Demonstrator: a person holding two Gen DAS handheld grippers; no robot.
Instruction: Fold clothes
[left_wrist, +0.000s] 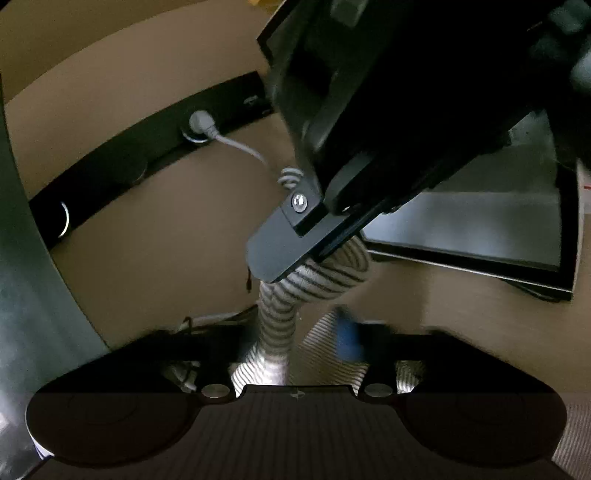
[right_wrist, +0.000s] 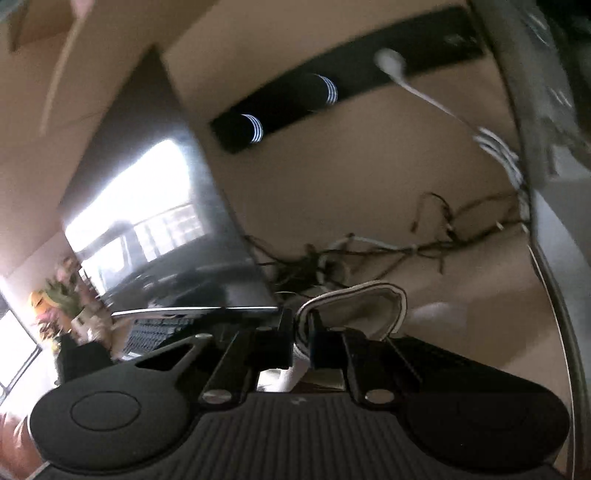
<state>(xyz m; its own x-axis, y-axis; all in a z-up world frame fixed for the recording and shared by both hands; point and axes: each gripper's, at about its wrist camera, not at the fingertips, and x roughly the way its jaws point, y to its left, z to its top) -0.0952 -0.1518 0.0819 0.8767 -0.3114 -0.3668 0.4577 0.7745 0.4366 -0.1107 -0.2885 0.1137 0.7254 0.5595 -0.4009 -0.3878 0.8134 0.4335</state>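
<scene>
A grey garment with thin dark stripes (left_wrist: 314, 280) is stretched in the air between both grippers. In the left wrist view my left gripper (left_wrist: 295, 343) is shut on its lower part, and the cloth runs up as a twisted rope to the right gripper (left_wrist: 280, 251), which looms close above. In the right wrist view my right gripper (right_wrist: 301, 332) is shut on a folded edge of the same garment (right_wrist: 354, 302), with its pale inside showing. Both views are blurred by motion.
A black power strip (left_wrist: 147, 155) with a grey plug (left_wrist: 201, 123) is on the beige wall. A dark monitor (left_wrist: 480, 236) stands to the right. In the right wrist view, a tangle of cables (right_wrist: 388, 251), a monitor (right_wrist: 159, 236) and flowers (right_wrist: 62, 299) show.
</scene>
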